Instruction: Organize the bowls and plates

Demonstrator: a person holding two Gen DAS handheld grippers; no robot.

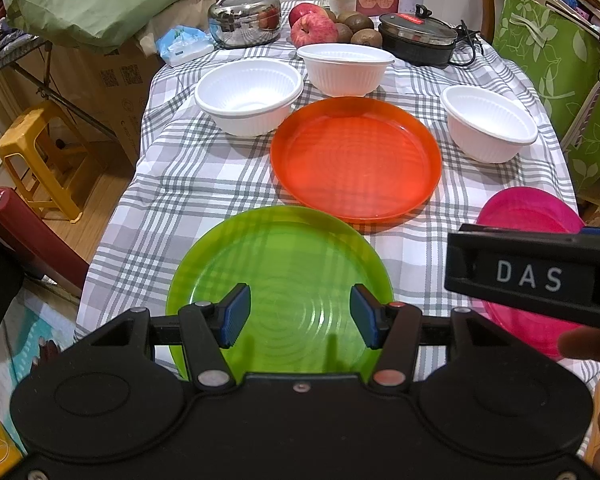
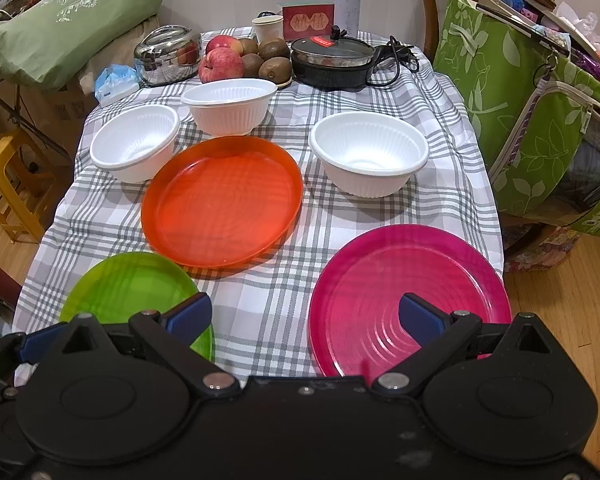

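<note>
Landmark: orange plate [image 2: 222, 202], flat at centre of checked tablecloth [image 2: 260, 320].

L gripper [image 1: 300, 316]: jaws apart, moderate gap, nothing held; blue pads [image 1: 234, 316] hover over green plate [image 1: 280, 292], which lies near side and left of orange plate. Contact w/ plate: cannot tell.

R gripper [image 2: 306, 320]: jaws spread wide, nothing held; right pad over pink plate [image 2: 410, 300], left pad near green plate rim. Pink plate lies near side and right of orange plate, apart from it.

Bowls: three white. Left bowl [image 2: 136, 142] just behind-left of orange plate; back bowl [image 2: 230, 106] directly behind; right bowl [image 2: 368, 152] behind-right. All upright, separate, unstacked.
</note>
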